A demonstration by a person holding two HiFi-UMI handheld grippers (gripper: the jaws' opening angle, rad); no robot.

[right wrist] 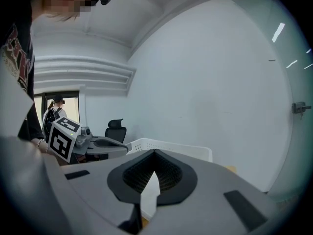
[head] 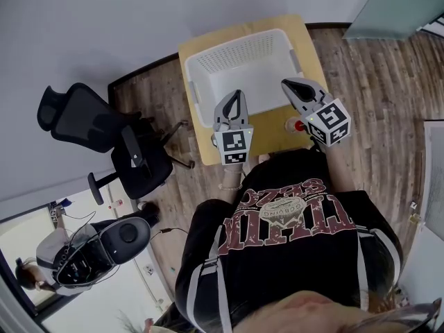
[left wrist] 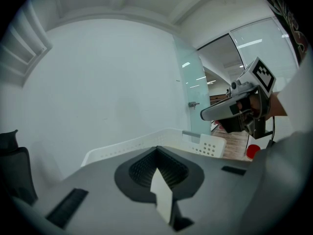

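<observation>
Okay, I've got both grippers up over the white basket (head: 236, 44), neither touching it. The left gripper (head: 236, 94) has its jaws together with nothing between them; its own view shows the two grey jaws meeting at the tip (left wrist: 157, 149), with only a thin pale seam behind. The right gripper (head: 287, 84) is the same: jaws closed and empty, meeting at the tip in its own view (right wrist: 154, 152).

The basket is perforated plastic and sits on a small yellow table (head: 208, 144), taking up most of the top, with its far side close to the grey wall (head: 139, 26). The left gripper hangs above the basket's near rim, tips pointing in toward the inside. The right gripper hangs above the near right corner, tips over the rim.

From the left gripper view I see the basket rim (left wrist: 122, 148) just beyond the jaws and the right gripper (left wrist: 204, 114) off to the right. From the right gripper view I see the rim (right wrist: 171, 146) ahead and the left gripper (right wrist: 125, 151) off to the left.

A small red round thing (head: 299, 125) lies on the table under the right gripper, just outside the basket; I can't tell what it is. A black office chair (head: 104, 137) stands on the wood floor (head: 374, 96), left of the table.
</observation>
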